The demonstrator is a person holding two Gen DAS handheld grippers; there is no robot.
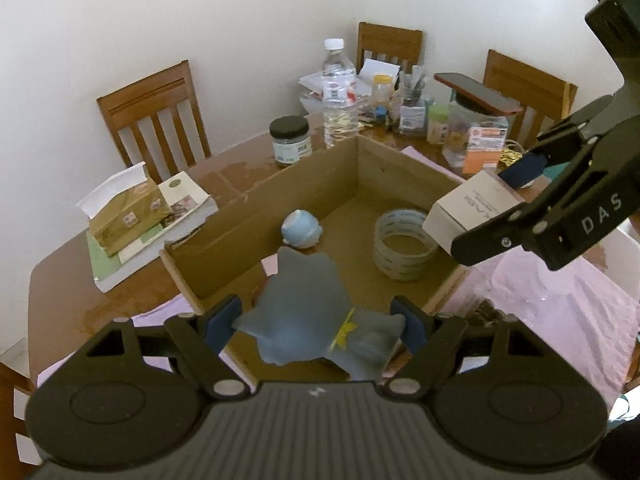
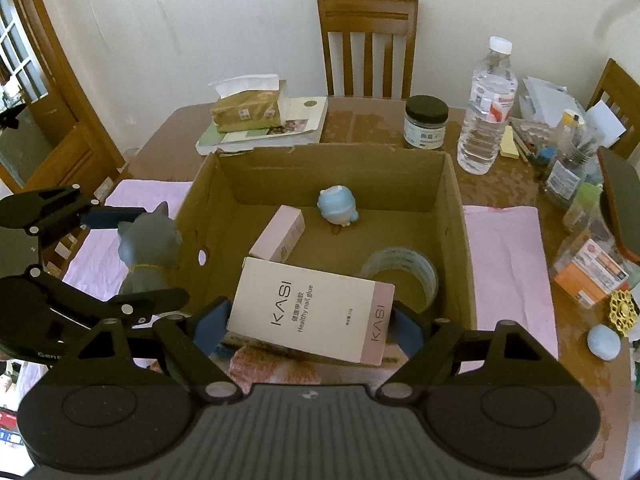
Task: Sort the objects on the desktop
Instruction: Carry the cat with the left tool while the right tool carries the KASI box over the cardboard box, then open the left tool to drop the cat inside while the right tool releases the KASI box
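Observation:
My left gripper (image 1: 318, 324) is shut on a grey cat figurine (image 1: 308, 312) with a yellow collar, held above the near left corner of the open cardboard box (image 1: 256, 216). It also shows in the right wrist view (image 2: 148, 248), left of the box (image 2: 460, 216). My right gripper (image 2: 310, 326) is shut on a white and pink KASI nail glue box (image 2: 308, 312), held over the box's near edge; it shows in the left wrist view (image 1: 468, 208). Inside the box lie a blue round toy (image 2: 339, 206), a pink carton (image 2: 280, 238) and a tape roll (image 2: 404, 276).
A pink cloth (image 2: 508, 264) lies under the box. A tissue pack on books (image 2: 256, 114), a dark-lidded jar (image 2: 426, 122), a water bottle (image 2: 486, 108), jars, a phone (image 2: 622, 208), an orange packet (image 2: 592, 276) and a blue ball (image 2: 604, 342) crowd the table. Chairs stand behind.

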